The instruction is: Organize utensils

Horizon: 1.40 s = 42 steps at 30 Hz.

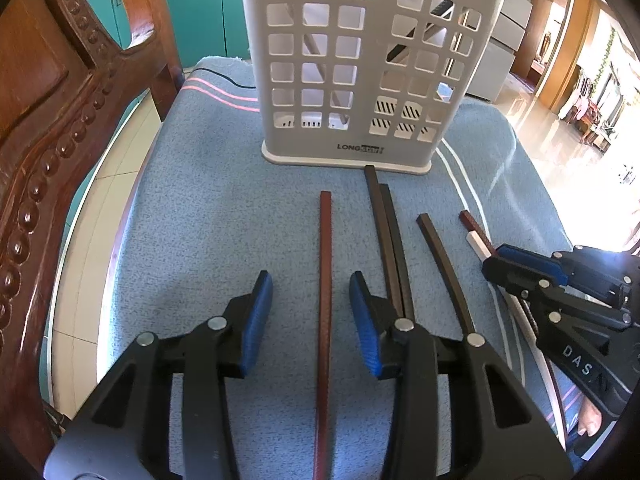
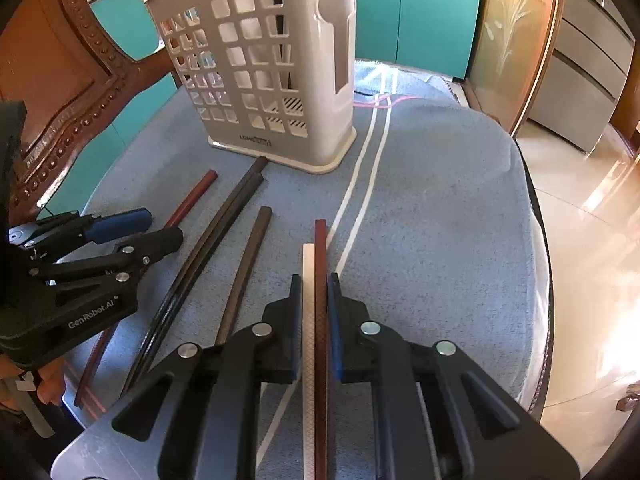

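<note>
A white perforated utensil holder (image 1: 360,64) stands upright on the blue towel (image 1: 208,208); it also shows in the right wrist view (image 2: 272,76). My left gripper (image 1: 311,284) is open, its jaws on either side of a red-brown chopstick (image 1: 325,280) that lies on the towel. My right gripper (image 2: 314,284) is shut on a white chopstick (image 2: 308,280) and a red-brown chopstick (image 2: 321,264) held side by side. A dark pair (image 1: 386,240) and one dark brown chopstick (image 1: 440,256) lie between the grippers.
A carved wooden chair back (image 1: 52,120) stands close on the left. Teal cabinets (image 2: 420,12) are behind the holder. The towel's right edge (image 2: 532,240) drops to a shiny tiled floor (image 2: 592,220). A black cable (image 1: 228,80) lies behind the holder.
</note>
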Available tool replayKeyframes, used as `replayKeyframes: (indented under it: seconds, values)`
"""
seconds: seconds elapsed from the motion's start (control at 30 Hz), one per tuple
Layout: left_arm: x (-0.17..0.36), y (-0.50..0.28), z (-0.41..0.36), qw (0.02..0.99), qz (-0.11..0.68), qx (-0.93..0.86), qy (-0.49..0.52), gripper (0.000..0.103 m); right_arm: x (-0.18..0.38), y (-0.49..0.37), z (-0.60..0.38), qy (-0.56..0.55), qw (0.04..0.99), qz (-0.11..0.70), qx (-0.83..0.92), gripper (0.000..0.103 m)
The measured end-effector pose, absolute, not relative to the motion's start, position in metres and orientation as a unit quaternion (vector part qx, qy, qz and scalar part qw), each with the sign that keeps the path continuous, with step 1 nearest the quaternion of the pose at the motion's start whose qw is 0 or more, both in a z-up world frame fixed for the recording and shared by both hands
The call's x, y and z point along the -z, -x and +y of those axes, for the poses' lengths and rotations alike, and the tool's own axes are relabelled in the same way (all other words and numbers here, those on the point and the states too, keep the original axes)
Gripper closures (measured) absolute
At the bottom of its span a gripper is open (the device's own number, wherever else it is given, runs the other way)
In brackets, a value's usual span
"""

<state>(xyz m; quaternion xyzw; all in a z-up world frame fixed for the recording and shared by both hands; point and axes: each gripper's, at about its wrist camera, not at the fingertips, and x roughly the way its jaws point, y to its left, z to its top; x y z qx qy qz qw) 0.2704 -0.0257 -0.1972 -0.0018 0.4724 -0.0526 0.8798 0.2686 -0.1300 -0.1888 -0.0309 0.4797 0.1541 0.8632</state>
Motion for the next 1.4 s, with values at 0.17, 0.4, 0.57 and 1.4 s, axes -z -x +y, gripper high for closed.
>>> replayKeyframes:
  seconds: [0.17, 0.4, 0.57, 1.4]
  values:
    - [0.197, -0.271, -0.025, 0.879, 0.473, 0.052, 0.007, 0.062, 0.185, -0.269, -0.138, 0.018, 0.866, 0.476, -0.150, 0.086]
    - [0.196, -0.273, -0.019, 0.878, 0.476, 0.050, 0.012, 0.059, 0.182, -0.284, -0.161, -0.019, 0.869, 0.476, -0.133, 0.086]
    - [0.197, -0.273, -0.023, 0.878, 0.475, 0.051, 0.008, 0.057, 0.183, -0.287, -0.160, -0.015, 0.866, 0.478, -0.143, 0.086]
    - [0.197, -0.299, -0.034, 0.875, 0.482, 0.024, -0.021, 0.058, 0.197, -0.282, -0.140, 0.074, 0.859, 0.490, -0.133, 0.084]
